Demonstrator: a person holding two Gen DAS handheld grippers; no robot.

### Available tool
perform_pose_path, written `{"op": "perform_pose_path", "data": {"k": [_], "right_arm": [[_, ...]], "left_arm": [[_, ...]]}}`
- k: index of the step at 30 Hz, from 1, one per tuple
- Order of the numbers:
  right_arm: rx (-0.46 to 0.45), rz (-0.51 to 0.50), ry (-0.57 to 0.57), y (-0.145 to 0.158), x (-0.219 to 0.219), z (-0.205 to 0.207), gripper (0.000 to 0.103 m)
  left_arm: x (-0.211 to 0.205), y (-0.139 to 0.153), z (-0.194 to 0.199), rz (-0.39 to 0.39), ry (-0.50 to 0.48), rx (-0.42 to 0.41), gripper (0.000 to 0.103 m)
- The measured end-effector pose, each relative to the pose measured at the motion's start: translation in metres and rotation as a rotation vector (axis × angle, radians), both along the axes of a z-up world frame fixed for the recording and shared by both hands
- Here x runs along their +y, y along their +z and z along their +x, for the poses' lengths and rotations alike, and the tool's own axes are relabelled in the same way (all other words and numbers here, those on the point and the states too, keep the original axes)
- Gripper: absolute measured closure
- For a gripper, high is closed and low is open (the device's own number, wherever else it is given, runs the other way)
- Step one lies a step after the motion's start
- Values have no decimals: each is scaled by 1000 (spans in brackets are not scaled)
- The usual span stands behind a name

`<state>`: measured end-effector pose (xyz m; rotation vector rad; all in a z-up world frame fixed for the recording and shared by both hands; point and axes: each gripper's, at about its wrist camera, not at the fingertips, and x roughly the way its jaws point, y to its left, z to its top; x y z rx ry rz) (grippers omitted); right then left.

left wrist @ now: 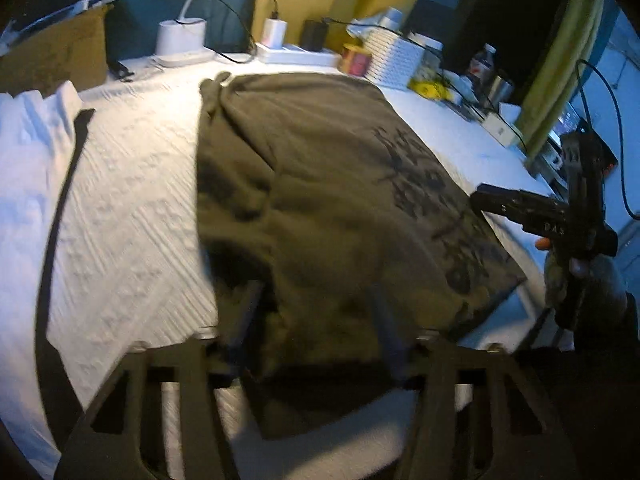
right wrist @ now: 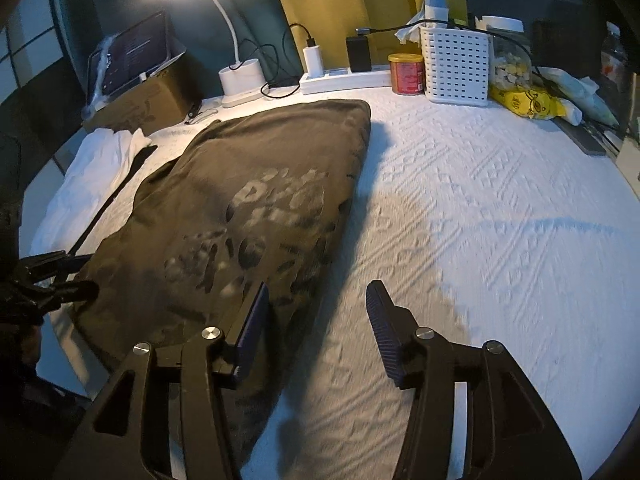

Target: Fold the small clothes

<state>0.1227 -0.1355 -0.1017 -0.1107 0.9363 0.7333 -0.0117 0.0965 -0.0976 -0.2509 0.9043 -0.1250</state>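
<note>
Shirt [right wrist: 240, 216], olive with a faded print, spread flat on the white textured surface [right wrist: 500, 216], left of middle in the right wrist view. Right hand-held gripper [right wrist: 316, 320] parted, nothing between the pads, left pad over the shirt's near right edge, right pad over bare surface. Left hand-held gripper [left wrist: 316, 320] blurred over the shirt's near end, cloth bunched between its half-parted fingers; grip unclear. White cloth [right wrist: 92, 168] and black strap [right wrist: 108, 204] at far left. Along the far edge: lamp [right wrist: 240, 76], power strip [right wrist: 344, 78], red tin [right wrist: 406, 74], white basket [right wrist: 456, 66].
</note>
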Motion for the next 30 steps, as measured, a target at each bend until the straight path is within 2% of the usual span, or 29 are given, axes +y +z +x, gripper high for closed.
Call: {"op": "perform_pose_path", "data": {"k": [2,3,4,10,22,24,25,26,30], "right_arm": [[2,-6,7,-1,-2,-6,49],[3,-10,8,-2,-2,-9,49],[7,-16,9,-4,-3,-12,49],[8,-34,36,-10,-4,-33,49],[-23,-31,104,-9,-8,-84,49],[-51,-39,120,-10,-7,-92,57],[-56,-42,112,-9,-8,-93,67],[-50,-37,110,-9,-8,-92,86],[-32,-28,103,-7,-11,-93,92]], "left_arm": [[-6,1,-4,15,-28,1,86],[-10,2,-7,32,-36,-3,87],[-12,5,-11,43,-37,-11,94],[-10,17,-26,39,-38,-39,97],[-10,4,-29,50,-29,-21,96],[-11,4,-29,52,-22,-24,96],[-11,4,-30,51,-20,-26,95],[-11,5,-30,51,-17,-26,95],[-11,4,-32,51,-11,-28,95]]}}
